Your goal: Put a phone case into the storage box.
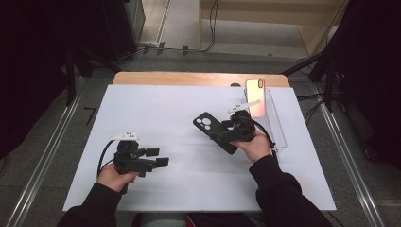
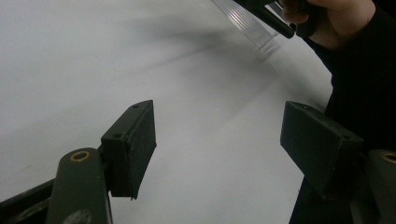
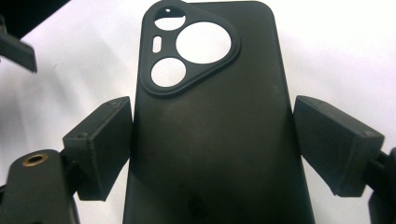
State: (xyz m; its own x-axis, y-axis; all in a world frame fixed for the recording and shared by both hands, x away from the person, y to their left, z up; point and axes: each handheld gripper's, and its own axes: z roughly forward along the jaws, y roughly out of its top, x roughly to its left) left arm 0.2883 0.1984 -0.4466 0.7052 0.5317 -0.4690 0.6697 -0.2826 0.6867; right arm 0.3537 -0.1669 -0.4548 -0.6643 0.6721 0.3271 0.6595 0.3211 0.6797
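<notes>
The right gripper held a black case near the table's right edge; the left gripper gaped wide, empty.

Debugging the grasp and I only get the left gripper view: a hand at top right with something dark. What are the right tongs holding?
Observer: A black phone case, clamped by its long edges between the right tongs.
Operator: Is a phone inside it?
Observer: No. The white mat shows straight through its camera cutouts.
Operator: And the clear plastic thing next to that hand?
Observer: A clear stand at the right of the mat. A pink-orange phone stands upright at its far end.
</notes>
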